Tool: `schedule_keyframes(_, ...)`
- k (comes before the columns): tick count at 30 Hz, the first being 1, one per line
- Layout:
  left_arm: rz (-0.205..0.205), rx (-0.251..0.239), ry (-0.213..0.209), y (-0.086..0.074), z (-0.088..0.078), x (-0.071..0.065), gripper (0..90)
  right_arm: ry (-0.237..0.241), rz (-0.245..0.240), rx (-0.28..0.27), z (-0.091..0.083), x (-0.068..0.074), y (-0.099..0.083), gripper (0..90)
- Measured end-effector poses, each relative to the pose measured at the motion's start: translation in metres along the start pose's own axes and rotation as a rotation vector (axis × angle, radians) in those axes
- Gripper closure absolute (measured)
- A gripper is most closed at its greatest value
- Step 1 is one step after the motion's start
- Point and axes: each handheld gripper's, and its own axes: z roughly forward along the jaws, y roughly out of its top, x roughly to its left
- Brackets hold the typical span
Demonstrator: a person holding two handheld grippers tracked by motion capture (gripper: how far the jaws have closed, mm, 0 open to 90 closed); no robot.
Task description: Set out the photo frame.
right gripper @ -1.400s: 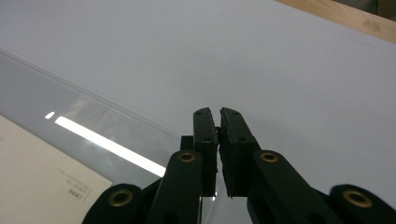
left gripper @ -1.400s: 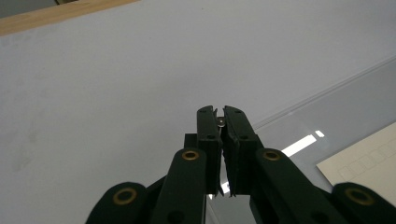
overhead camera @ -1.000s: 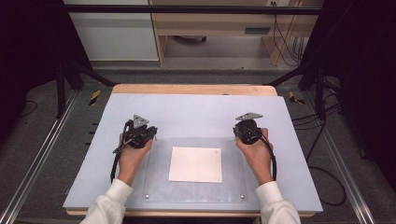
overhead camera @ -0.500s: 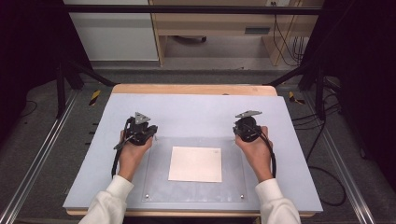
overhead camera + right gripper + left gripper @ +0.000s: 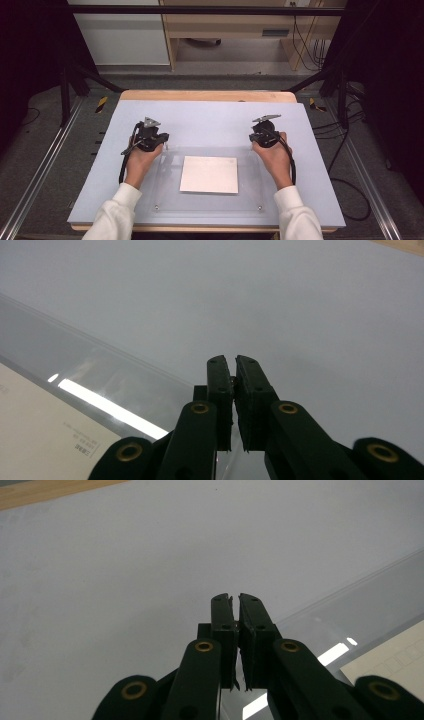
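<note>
Pale grey tabletop [image 5: 210,117] is carrying a clear acrylic plate [image 5: 250,200] with a white square sheet of paper [image 5: 209,174] lying at its middle. Nothing is shifting since a second ago: the left gripper [image 5: 162,145] and right gripper [image 5: 252,137] are staying clenched and empty at the plate's far corners, so work isn't yet starting.

Table top [image 5: 210,117] ahead of both grippers: bare, free passage fwd and sideways. Between left gripper [image 5: 150,134] and right gripper [image 5: 264,134]: wide open gap. Only low obstacle: clear acrylic plate [image 5: 165,195], flat on table w/ paper sheet [image 5: 209,174] under it; its edge lies just beside both sets of jaws.
</note>
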Motion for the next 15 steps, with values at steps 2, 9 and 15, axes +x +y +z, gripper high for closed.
schedule_keyframes(2, -0.002, 0.001, -0.004, 0.001, 0.001, 0.001, 85.3, 0.009, -0.001, -0.002, 0.002, -0.002, 0.001, 85.7)
schedule_keyframes(9, -0.01, 0.016, -0.02, 0.004, 0.006, 0.006, 85.2, 0.033, 0.005, -0.018, 0.006, -0.008, 0.002, 85.6)
schedule_keyframes(15, -0.021, 0.03, -0.034, 0.007, 0.01, 0.009, 85.2, 0.049, 0.006, -0.021, 0.009, -0.012, 0.004, 85.6)
